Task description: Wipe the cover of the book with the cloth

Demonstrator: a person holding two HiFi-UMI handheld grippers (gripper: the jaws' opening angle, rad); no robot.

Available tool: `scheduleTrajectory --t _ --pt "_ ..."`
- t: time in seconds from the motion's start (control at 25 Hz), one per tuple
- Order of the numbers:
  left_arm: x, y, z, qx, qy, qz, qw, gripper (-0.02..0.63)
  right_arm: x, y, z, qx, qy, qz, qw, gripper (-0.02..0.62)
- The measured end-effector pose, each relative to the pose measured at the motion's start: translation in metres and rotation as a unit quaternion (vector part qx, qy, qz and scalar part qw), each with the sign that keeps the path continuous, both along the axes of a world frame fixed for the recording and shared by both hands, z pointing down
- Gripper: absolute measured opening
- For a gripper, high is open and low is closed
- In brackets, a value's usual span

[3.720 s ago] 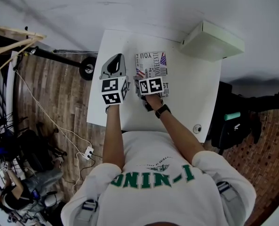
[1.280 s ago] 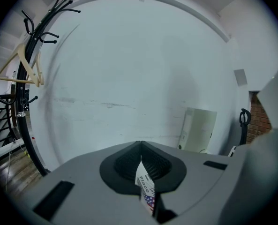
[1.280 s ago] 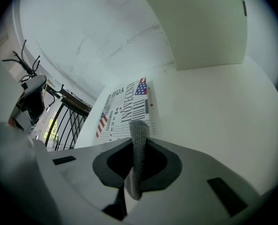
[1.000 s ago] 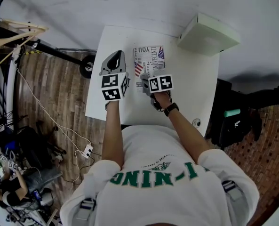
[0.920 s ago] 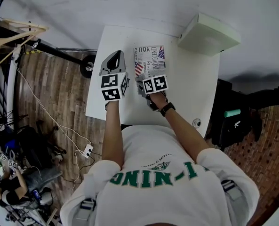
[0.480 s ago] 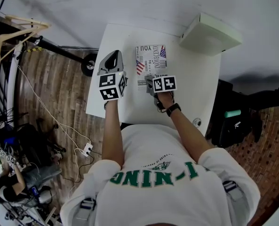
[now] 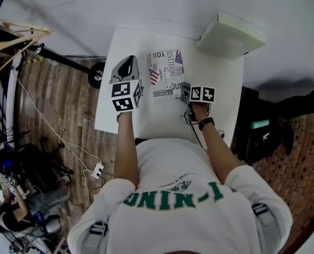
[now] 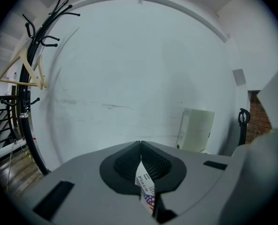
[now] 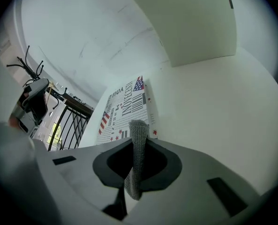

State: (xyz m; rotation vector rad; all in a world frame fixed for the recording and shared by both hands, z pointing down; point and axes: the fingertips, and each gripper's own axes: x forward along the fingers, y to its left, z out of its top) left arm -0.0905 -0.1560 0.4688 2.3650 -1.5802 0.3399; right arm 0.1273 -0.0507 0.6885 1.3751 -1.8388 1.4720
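Head view, right claw (image 7: 185, 91) pinching cloth (image 9: 138, 142), beside book (image 7: 164, 73)

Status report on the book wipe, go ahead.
Left claw shut, beside the book. Right claw shut on cloth, at book's near right corner. Book flat on table. White box behind, clear of it.

The left forearm (image 7: 124, 142) reaches straight forward from the torso. The left gripper (image 7: 126, 63) points ahead with its jaws pressed together (tips meeting). The right forearm (image 7: 216, 150) angles forward, a dark band (image 7: 205, 124) at the wrist. The right gripper (image 7: 185, 92) is clamped on the cloth (image 9: 138, 139).
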Motion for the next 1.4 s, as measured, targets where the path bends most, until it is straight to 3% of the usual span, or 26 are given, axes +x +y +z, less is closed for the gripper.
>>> scheduleTrajectory --t 0.12,0.2,0.32,0.44,0.56,0.76,1.04,1.24,1.4 --pt "-0.003 0.002 -0.003 0.002 0.001 -0.003 1.0 0.012 -0.002 0.0 -0.002 -0.001 0.015 -0.002 1.0 0.031" --pt "-0.005 0.003 -0.003 0.003 0.001 -0.007 1.0 0.012 -0.02 0.0 -0.007 0.01 0.011 -0.029 0.999 0.032" --pt "-0.01 0.005 -0.003 0.003 0.0 -0.012 0.9999 0.012 -0.075 0.006 -0.018 0.045 -0.004 -0.119 0.992 0.032" --pt "-0.015 0.008 -0.004 0.003 -0.003 -0.016 0.9999 0.012 -0.133 0.02 -0.02 0.082 -0.004 -0.217 0.973 0.034" --pt "-0.02 0.013 -0.005 0.003 -0.006 -0.023 0.9997 0.012 -0.166 0.034 -0.012 0.087 0.003 -0.256 0.963 0.034" --pt "-0.027 0.023 -0.005 0.005 -0.011 -0.033 0.9994 0.012 -0.145 0.035 0.001 0.062 0.006 -0.201 0.978 0.032" --pt "-0.021 0.036 -0.008 0.008 -0.01 -0.034 0.9993 0.012 -0.052 0.031 -0.002 0.057 0.004 -0.092 0.994 0.032" --pt "0.002 0.043 -0.004 0.009 -0.008 -0.015 0.9998 0.012 0.012 0.03 -0.001 0.063 0.027 -0.037 0.997 0.032" --pt "0.014 0.049 0.005 0.0 -0.006 -0.006 1.0 0.012 0.043 0.045 0.021 0.029 0.06 -0.011 0.998 0.032"
